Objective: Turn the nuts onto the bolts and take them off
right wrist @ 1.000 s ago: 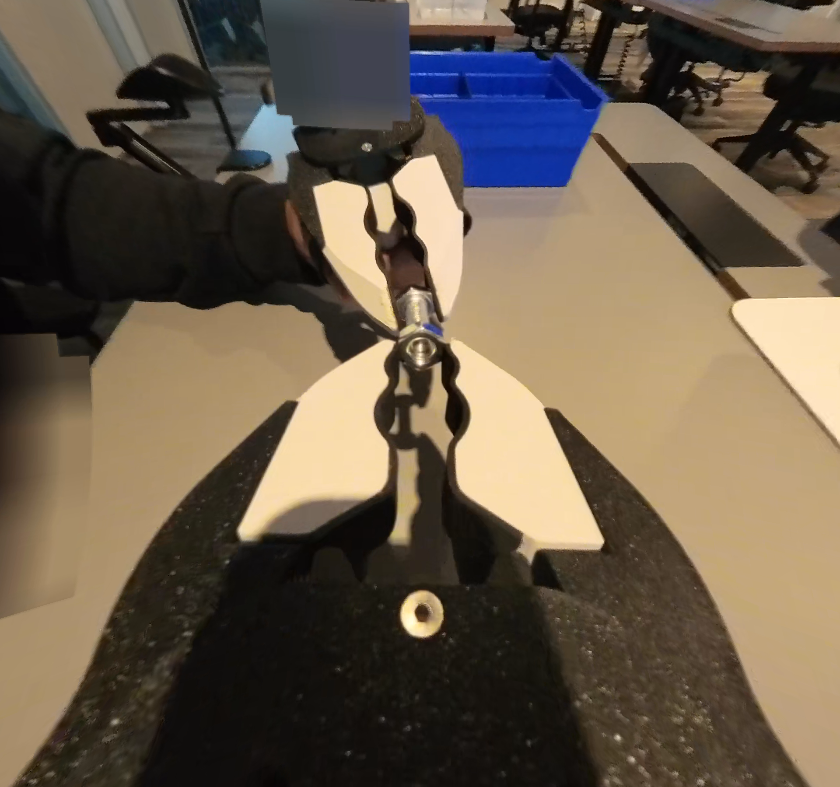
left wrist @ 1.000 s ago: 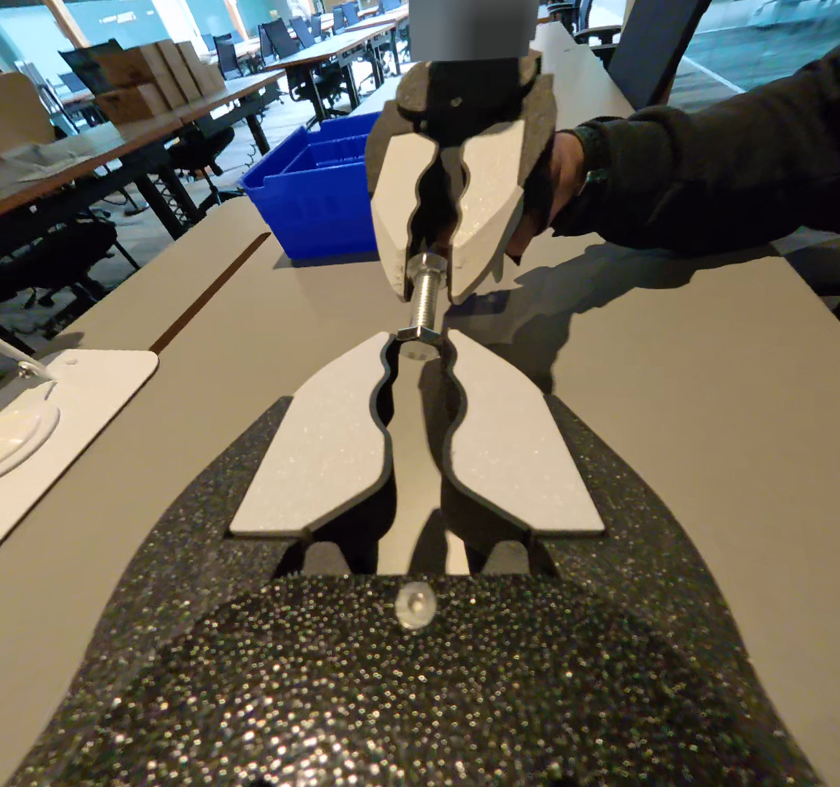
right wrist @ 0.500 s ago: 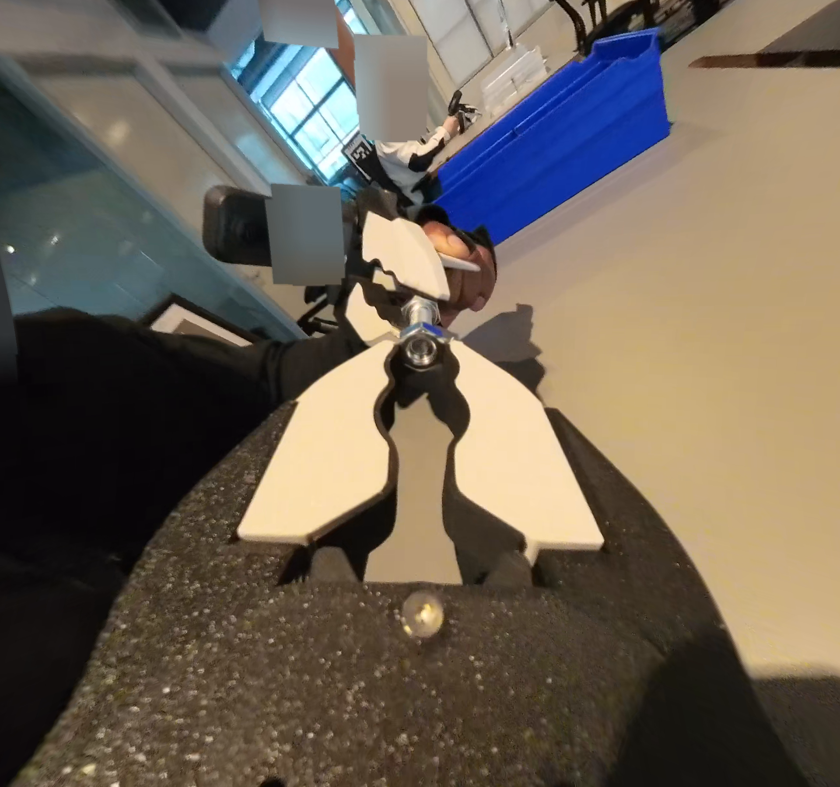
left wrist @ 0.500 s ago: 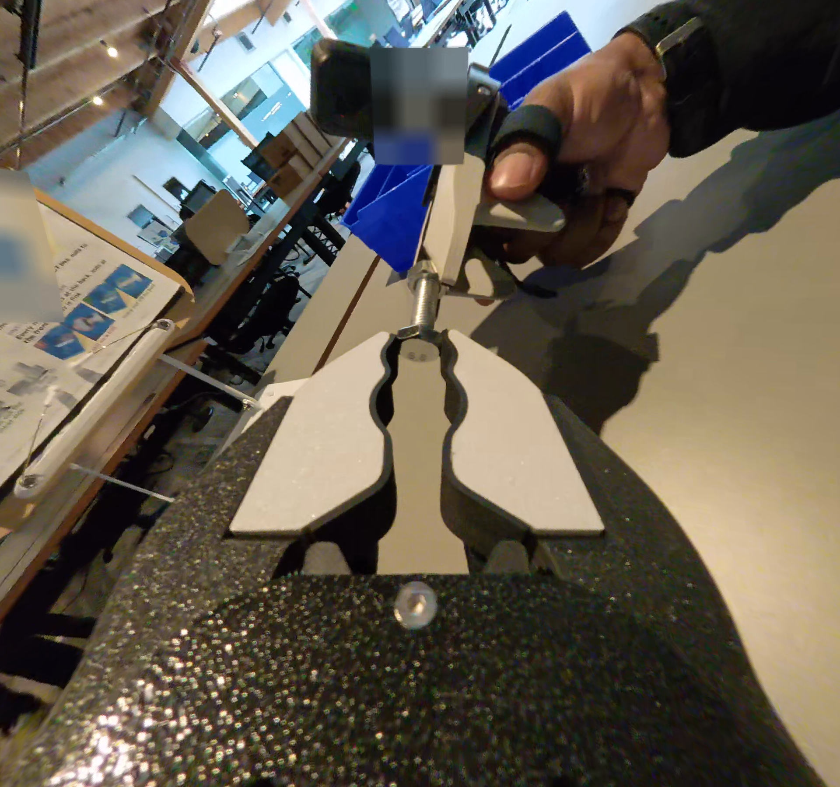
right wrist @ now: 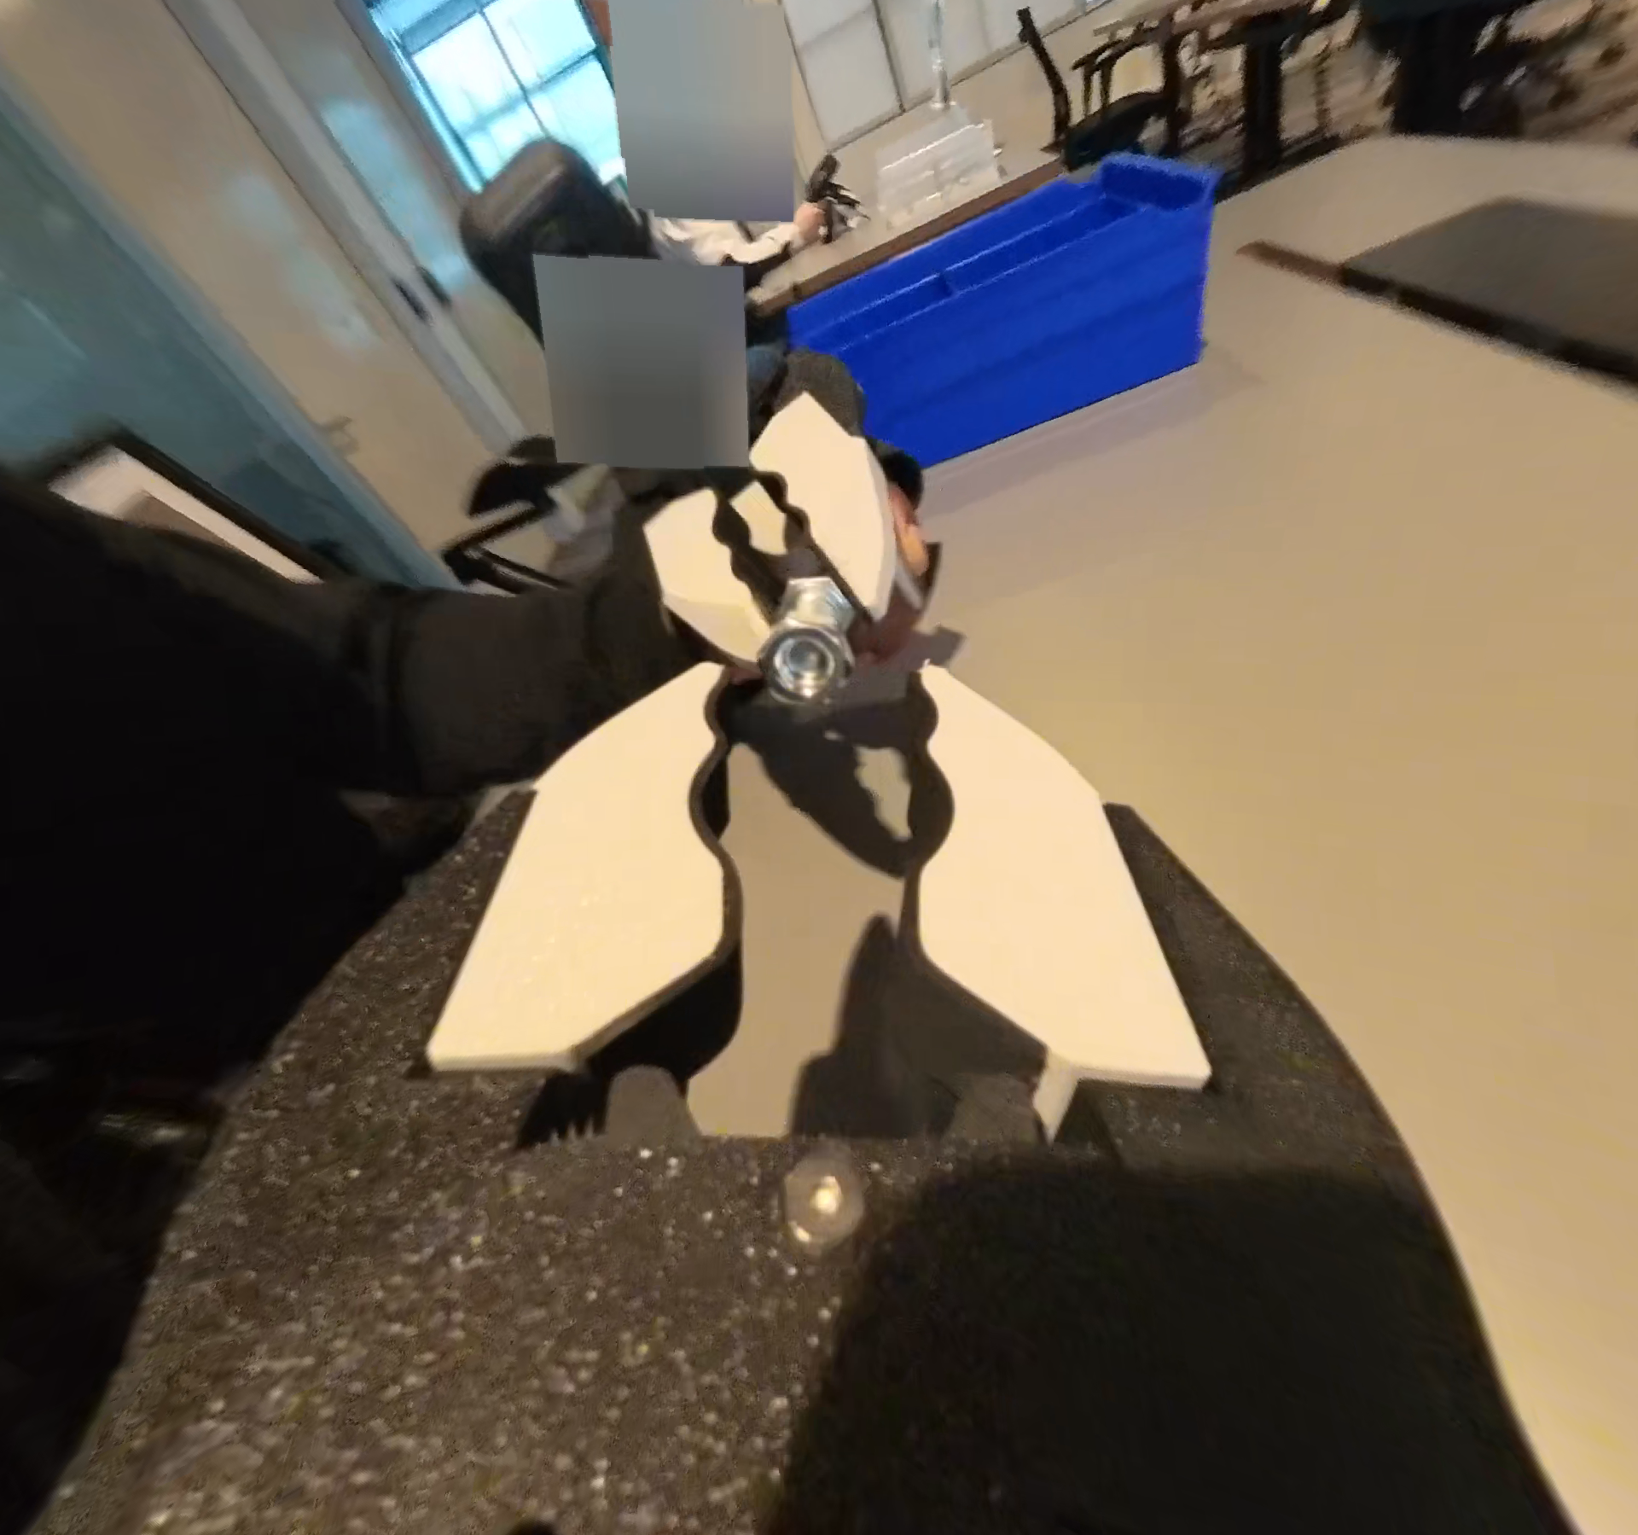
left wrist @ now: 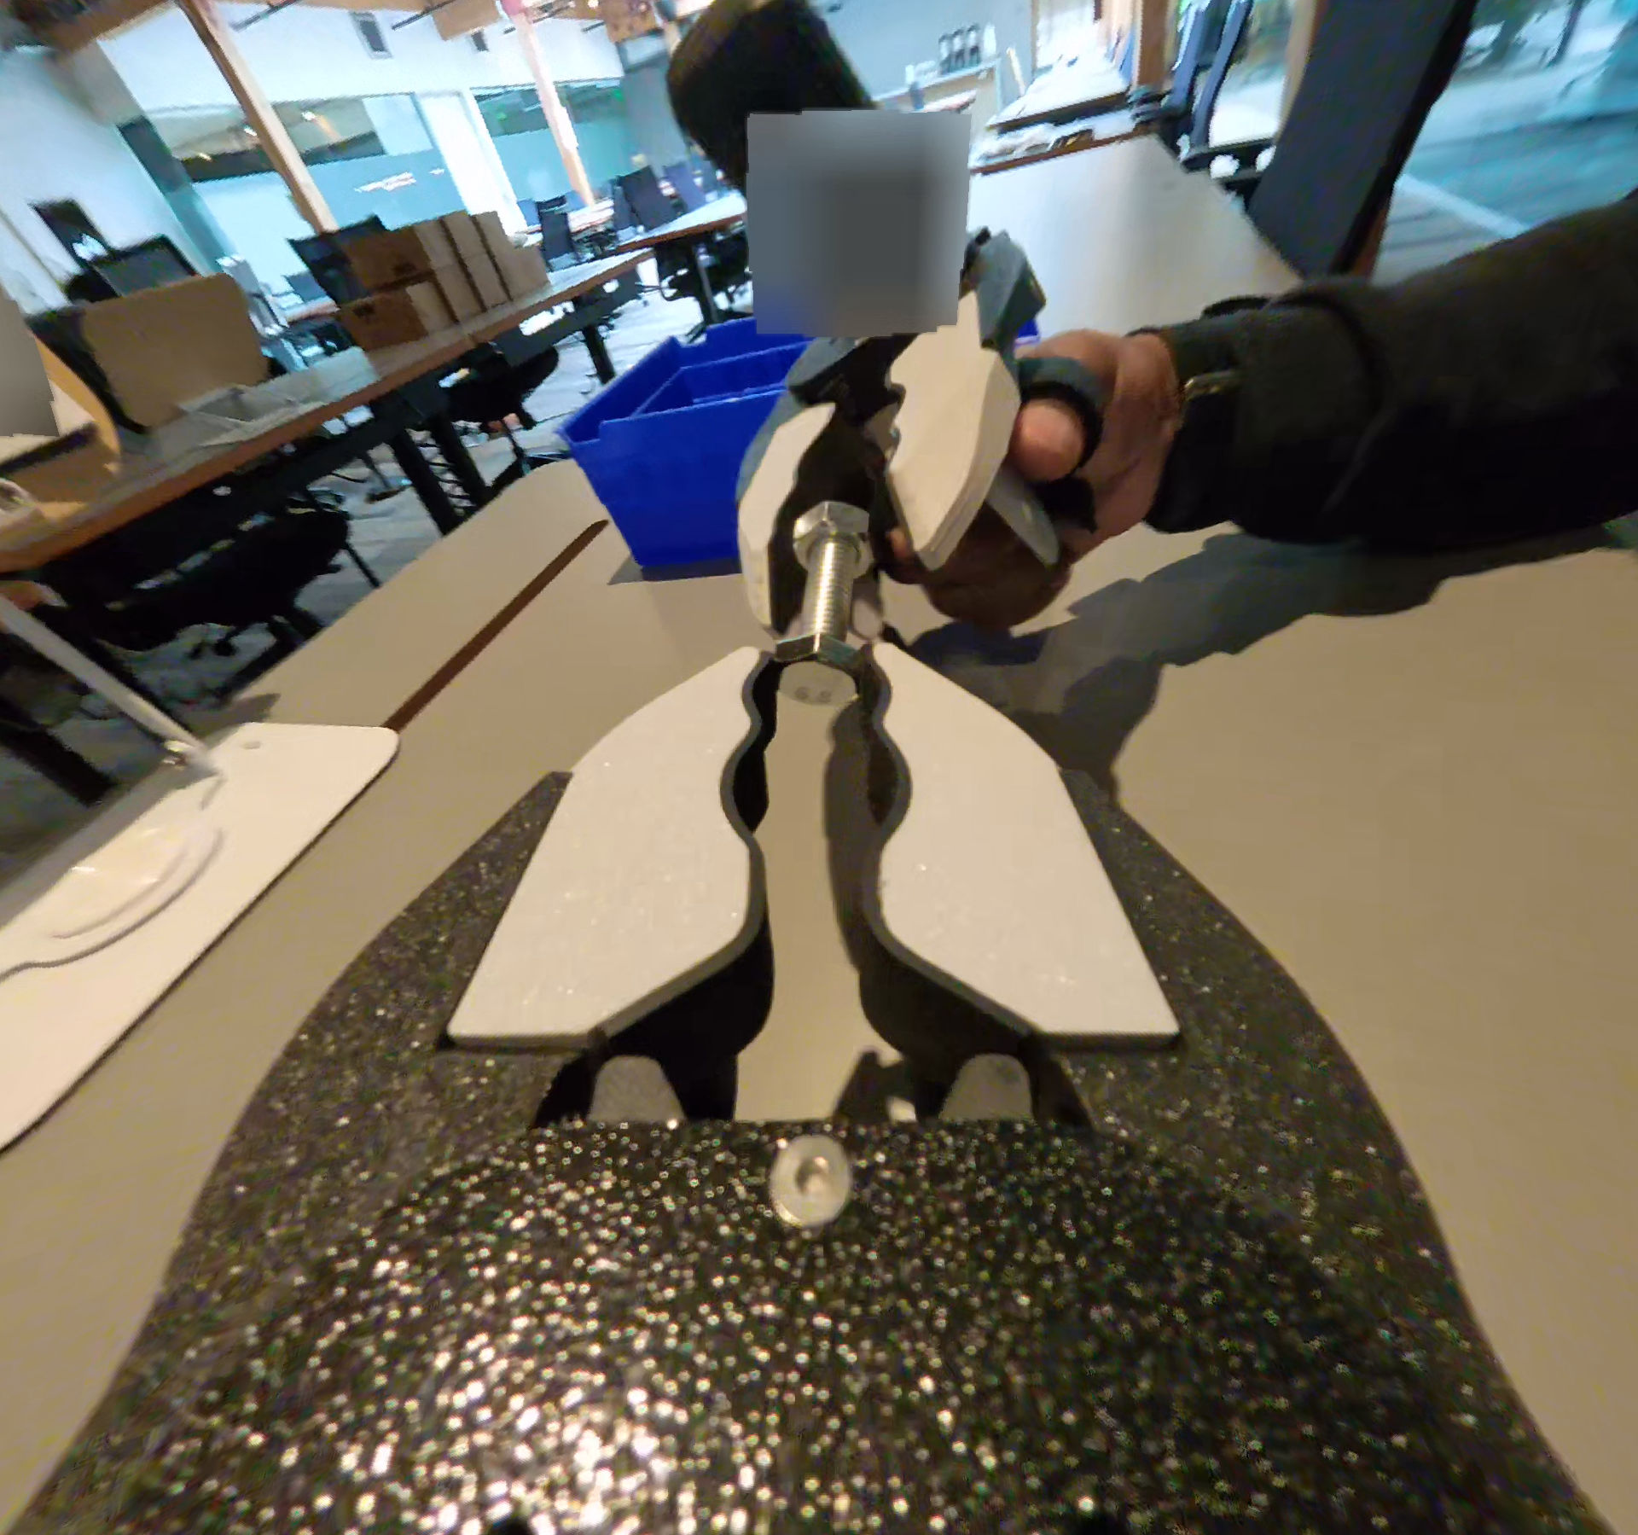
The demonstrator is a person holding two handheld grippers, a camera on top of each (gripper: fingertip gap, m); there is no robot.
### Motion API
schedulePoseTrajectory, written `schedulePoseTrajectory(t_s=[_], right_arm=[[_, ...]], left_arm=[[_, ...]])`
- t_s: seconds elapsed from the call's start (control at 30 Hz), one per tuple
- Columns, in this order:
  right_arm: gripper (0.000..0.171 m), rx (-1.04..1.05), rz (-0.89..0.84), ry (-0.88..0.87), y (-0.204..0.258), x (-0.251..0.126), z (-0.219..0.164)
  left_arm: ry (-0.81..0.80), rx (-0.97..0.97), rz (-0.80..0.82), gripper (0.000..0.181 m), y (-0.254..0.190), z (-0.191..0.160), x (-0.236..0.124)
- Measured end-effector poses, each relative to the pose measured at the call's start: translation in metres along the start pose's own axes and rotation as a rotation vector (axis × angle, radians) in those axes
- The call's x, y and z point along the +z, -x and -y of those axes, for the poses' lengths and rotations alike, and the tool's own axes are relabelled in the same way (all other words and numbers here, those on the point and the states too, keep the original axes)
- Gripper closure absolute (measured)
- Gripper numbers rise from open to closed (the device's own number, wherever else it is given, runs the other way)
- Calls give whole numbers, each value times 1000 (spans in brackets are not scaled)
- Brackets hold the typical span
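We had the bolt (left wrist: 822, 597) pinched by its hex head in our left claw (left wrist: 815, 681), the two tips closed on the head while the wider gap behind them stayed clear. The threaded shank pointed away toward our right claw (left wrist: 829, 531), which gripped the nut (left wrist: 829, 528) near the far end of the thread. From the right wrist view the nut (right wrist: 805, 664) sat between that claw's tips (right wrist: 811, 686), with the bolt running off behind it.

We judged this to be mid-turn — the nut was on the thread, well apart from the head, though whether it was going on or coming off we could not tell. The next move would call for a twist of one wrist against the other, keeping both claws in line with the shank so the thread did not bind.

Around us lay a grey table (left wrist: 1329, 828), a blue bin (left wrist: 674, 464) at its far edge and a white board (left wrist: 177, 854) to the left — none of it was in the way.
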State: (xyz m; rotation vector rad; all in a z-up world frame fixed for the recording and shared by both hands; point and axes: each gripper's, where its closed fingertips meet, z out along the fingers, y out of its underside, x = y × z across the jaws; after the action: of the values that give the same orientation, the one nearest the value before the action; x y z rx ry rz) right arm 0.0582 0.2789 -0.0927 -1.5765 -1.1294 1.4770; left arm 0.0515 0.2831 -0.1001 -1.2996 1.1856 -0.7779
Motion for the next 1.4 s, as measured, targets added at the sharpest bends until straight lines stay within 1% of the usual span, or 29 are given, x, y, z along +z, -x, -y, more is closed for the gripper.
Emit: schedulePoseTrajectory(t_s=[0.1, 0.23, 0.33, 0.6, 0.77, 0.9, 1.0, 1.1, 1.17, 1.3, 1.33, 1.4], right_arm=[[133, -188, -81, 16, -5, -10, 5], [135, -443, -137, 49, 3, -18, 8], [135, -572, -178, 89, 7, -17, 6], [142, -705, -178, 148, 13, -9, -5], [145, -745, -177, 167, 14, -7, -8], [153, -753, -173, 184, 15, -4, -12], [153, -696, -168, 173, 13, -4, -11], [153, -566, -151, 142, 10, -3, -7], [153, -421, -114, 98, 8, -3, -4], [153, -26, 8, -13, 3, -2, 2], [153, 60, 35, -41, 1, -2, 3], [152, 136, 77, -98, 0, -3, 7]], left_arm=[[-20, -89, -60, 164, -1, 0, -2], [-11, -182, -121, 164, -3, -4, -3], [-9, -226, -150, 164, -4, -7, -3], [5, -289, -243, 164, -15, -9, -2], [11, -319, -288, 164, -20, -10, -1], [22, -320, -306, 164, -24, -11, 0], [24, -267, -270, 164, -21, -10, -1], [40, -142, -181, 164, -15, -9, -1], [54, -9, -97, 164, -10, -8, -1], [118, 266, 80, 164, -1, -5, -3], [132, 292, 103, 164, 1, -5, -3], [122, 252, 109, 164, 3, -5, -3]])
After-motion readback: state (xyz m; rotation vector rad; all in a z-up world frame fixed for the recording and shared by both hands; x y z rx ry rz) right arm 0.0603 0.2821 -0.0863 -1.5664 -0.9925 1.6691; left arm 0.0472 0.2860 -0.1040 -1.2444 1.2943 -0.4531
